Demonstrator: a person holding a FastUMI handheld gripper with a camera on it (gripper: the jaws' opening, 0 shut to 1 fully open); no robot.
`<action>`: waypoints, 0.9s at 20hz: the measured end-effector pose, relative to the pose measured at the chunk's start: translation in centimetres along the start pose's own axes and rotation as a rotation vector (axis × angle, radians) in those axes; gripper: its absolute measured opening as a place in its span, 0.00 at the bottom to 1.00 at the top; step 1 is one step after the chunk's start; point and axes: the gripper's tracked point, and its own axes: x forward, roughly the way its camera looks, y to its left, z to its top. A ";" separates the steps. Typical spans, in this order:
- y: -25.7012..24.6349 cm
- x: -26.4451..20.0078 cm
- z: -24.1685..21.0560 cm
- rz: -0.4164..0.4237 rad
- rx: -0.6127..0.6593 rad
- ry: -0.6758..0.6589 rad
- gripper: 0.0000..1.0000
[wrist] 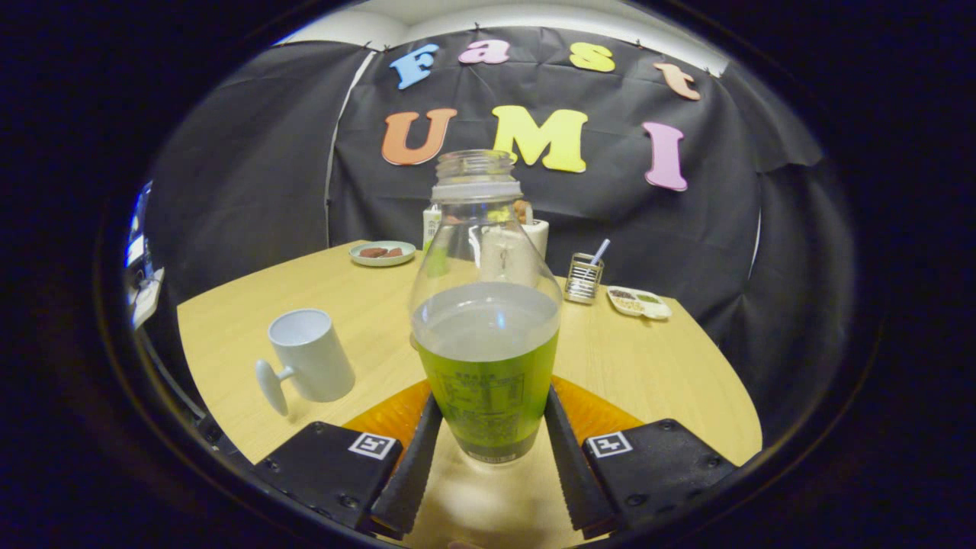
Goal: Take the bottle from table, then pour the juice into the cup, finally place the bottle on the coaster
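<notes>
A clear bottle (486,335) with no cap stands upright between my fingers, about half full of juice, with a green label round its lower part. My gripper (492,398) is shut on it, both fingers (415,457) pressing on the label's sides. An orange coaster (389,415) lies flat on the table under and behind the bottle's base, showing on both sides of the fingers. Whether the bottle rests on it or hangs just above, I cannot tell. A white cup (310,354) stands upright to the left of the bottle, its handle pointing toward me.
On the far side of the wooden table (671,366) are a small plate (383,253) with brown bits, a wire holder (584,278) with a utensil, and a white dish (639,302) of seeds. A white container (535,232) stands behind the bottle.
</notes>
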 end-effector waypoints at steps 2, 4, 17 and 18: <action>-0.6 0.5 1.0 -0.044 -0.109 0.006 0.77; -1.6 0.8 2.3 -0.098 -0.213 0.001 0.77; -0.2 4.4 5.3 -0.299 -0.732 -0.004 0.77; 0.0 4.7 5.1 -0.311 -0.771 0.000 0.77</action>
